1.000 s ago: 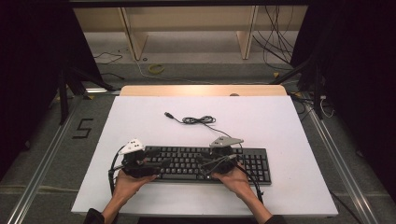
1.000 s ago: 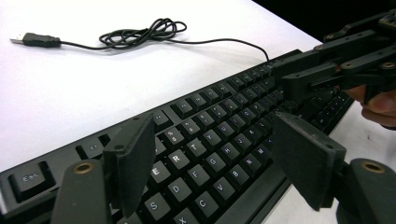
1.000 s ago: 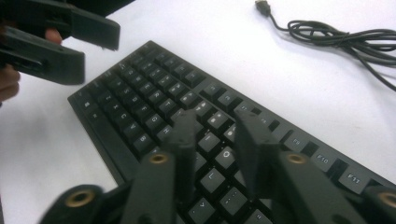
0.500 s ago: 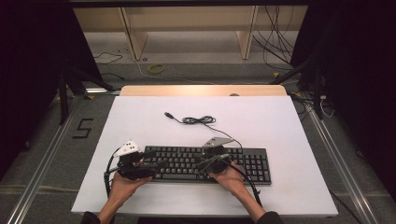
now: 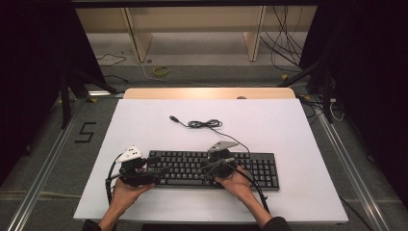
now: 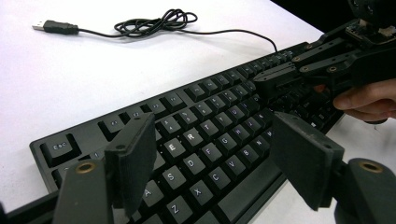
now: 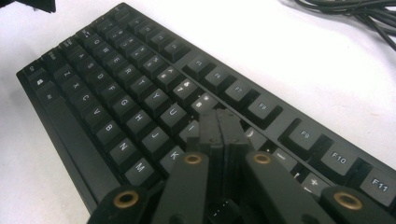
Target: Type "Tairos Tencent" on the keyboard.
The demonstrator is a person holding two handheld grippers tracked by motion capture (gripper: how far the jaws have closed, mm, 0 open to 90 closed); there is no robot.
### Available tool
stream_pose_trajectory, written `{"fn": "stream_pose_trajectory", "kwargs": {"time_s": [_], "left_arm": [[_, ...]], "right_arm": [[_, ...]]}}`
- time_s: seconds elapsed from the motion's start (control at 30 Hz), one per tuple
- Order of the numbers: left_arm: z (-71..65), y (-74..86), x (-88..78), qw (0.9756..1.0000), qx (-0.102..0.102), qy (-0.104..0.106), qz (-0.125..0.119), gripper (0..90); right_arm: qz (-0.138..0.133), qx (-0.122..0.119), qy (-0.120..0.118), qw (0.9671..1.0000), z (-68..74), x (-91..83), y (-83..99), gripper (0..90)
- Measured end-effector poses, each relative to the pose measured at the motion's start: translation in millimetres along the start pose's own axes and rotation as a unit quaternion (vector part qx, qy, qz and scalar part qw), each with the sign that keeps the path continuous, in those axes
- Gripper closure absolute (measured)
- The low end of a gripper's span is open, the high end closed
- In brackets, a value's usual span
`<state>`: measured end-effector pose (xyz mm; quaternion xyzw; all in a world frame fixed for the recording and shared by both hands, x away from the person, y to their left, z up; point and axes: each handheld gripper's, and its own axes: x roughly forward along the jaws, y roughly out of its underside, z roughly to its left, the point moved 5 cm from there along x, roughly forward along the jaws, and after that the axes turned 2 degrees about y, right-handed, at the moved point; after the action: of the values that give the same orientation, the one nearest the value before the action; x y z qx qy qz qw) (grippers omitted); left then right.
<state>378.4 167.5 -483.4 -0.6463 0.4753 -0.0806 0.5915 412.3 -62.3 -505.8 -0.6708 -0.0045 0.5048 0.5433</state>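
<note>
A black keyboard (image 5: 260, 168) (image 6: 196, 135) (image 7: 116, 93) lies near the front of the white table (image 5: 288, 125). Its cable (image 5: 204, 124) (image 6: 154, 23) (image 7: 355, 11) lies coiled behind it and ends in a loose USB plug (image 5: 172, 117) (image 6: 51, 27). My left gripper (image 5: 156, 167) (image 6: 210, 158) hovers over the keyboard's left end, its jaws wide open with nothing between them. My right gripper (image 5: 211, 166) (image 7: 219, 121) (image 6: 268, 84) is shut, jaws pressed together, with its tip low over the keys in the middle of the keyboard. Whether it touches a key I cannot tell.
Bare white tabletop stretches to the back and to the right of the keyboard. A wooden strip (image 5: 207, 93) runs along the table's far edge. Beyond it stand shelf legs (image 5: 252, 33), with loose cables (image 5: 288, 43) on the floor. Metal rails (image 5: 43, 168) flank the table.
Both grippers have edged a little to the left along the keyboard. The keyboard and its cable lie as before.
</note>
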Motion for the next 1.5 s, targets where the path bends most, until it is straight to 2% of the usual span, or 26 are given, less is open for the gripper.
{"fn": "stream_pose_trajectory", "kwargs": {"time_s": [0.33, 0.57, 0.67, 0.83, 1.03, 1.13, 1.3, 1.5], "left_arm": [[1.6, 1.1, -0.8, 1.0000, 0.000, -0.003, 0.002, 31.2], [2.9, 1.7, 0.1, 1.0000, 0.000, -0.006, 0.007, 31.8], [3.3, 2.0, 1.1, 0.9999, 0.001, -0.008, 0.009, 32.1], [4.8, 2.6, 2.1, 0.9999, 0.001, -0.008, 0.013, 33.0], [5.4, 3.3, 3.2, 0.9998, 0.000, -0.012, 0.019, 35.7], [6.1, 3.7, 4.3, 0.9997, 0.002, -0.014, 0.022, 36.9], [7.1, 4.2, 5.8, 0.9994, 0.003, -0.020, 0.027, 39.6], [8.7, 4.3, 6.6, 0.9994, 0.000, -0.019, 0.031, 43.1]], "right_arm": [[0.016, -0.003, 0.007, 0.9999, -1.0, 4.8, 3.7, 90.0], [0.015, 0.000, 0.012, 0.9998, -0.4, 5.4, 4.6, 90.0], [0.010, 0.010, 0.009, 0.9999, -1.3, 3.3, 3.7, 90.0], [-0.013, 0.023, -0.002, 0.9997, -2.8, -7.5, -0.7, 86.3], [-0.031, 0.027, -0.014, 0.9991, -3.8, -17.9, -1.2, 76.8], [-0.037, 0.027, -0.018, 0.9988, -4.5, -22.9, -0.6, 66.5], [-0.046, 0.030, -0.020, 0.9983, -5.1, -31.0, -0.2, 55.8], [-0.056, 0.029, -0.020, 0.9978, -3.8, -40.4, 0.5, 48.1]]}}
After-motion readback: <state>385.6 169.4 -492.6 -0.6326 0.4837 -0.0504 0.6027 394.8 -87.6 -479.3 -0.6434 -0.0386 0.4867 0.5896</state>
